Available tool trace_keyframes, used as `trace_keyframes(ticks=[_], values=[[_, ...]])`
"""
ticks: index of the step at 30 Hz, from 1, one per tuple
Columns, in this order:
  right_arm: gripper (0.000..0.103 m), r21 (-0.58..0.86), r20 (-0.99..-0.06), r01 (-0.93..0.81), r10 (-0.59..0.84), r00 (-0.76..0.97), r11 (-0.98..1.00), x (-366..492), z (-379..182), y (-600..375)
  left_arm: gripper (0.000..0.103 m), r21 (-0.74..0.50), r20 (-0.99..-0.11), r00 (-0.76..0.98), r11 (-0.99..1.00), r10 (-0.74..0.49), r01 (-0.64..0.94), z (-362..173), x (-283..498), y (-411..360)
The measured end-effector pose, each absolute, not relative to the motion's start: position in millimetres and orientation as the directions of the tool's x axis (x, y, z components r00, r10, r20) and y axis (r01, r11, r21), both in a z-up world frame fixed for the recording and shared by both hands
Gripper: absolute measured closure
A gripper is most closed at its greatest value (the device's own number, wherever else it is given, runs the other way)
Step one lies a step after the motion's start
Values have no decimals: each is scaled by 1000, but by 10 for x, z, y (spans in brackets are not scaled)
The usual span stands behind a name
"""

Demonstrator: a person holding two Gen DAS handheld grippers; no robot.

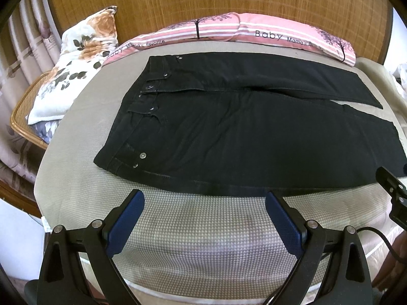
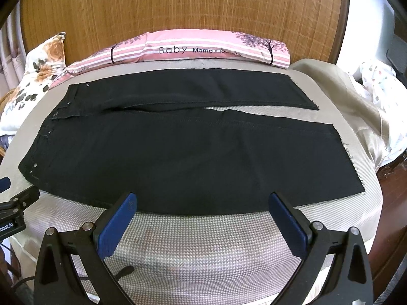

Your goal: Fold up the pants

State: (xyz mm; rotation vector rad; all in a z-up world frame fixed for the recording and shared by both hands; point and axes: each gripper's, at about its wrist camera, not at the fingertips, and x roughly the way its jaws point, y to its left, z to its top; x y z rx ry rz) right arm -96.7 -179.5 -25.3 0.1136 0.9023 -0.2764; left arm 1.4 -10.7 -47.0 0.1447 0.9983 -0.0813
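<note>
Black pants (image 1: 229, 127) (image 2: 178, 157) lie spread flat on the bed, waistband to the left, both legs running to the right with a narrow gap between them. My left gripper (image 1: 203, 198) hovers open just short of the near leg's edge, toward the waist end, nothing between its blue pads. My right gripper (image 2: 201, 200) is open too, at the near edge of the same leg, further toward the hem. Part of the right gripper (image 1: 391, 193) shows at the right edge of the left wrist view, and the left gripper (image 2: 15, 203) at the left edge of the right wrist view.
A grey-white houndstooth cover (image 1: 203, 241) (image 2: 203, 249) tops the bed. Pink striped pillows (image 1: 229, 28) (image 2: 203, 48) line the woven headboard (image 2: 178, 5). A floral pillow (image 1: 76, 58) sits at far left on a rattan chair (image 1: 23, 117). A beige blanket (image 2: 356, 96) is bunched at the right.
</note>
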Motion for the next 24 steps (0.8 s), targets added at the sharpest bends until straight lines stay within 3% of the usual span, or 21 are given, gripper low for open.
trace_keyframes(ticks=[24], values=[[0,-6,-804,290,-177,568,957,-929,-334,-1838,8,68,-859,511,986,-21,155,-540,77,-126]])
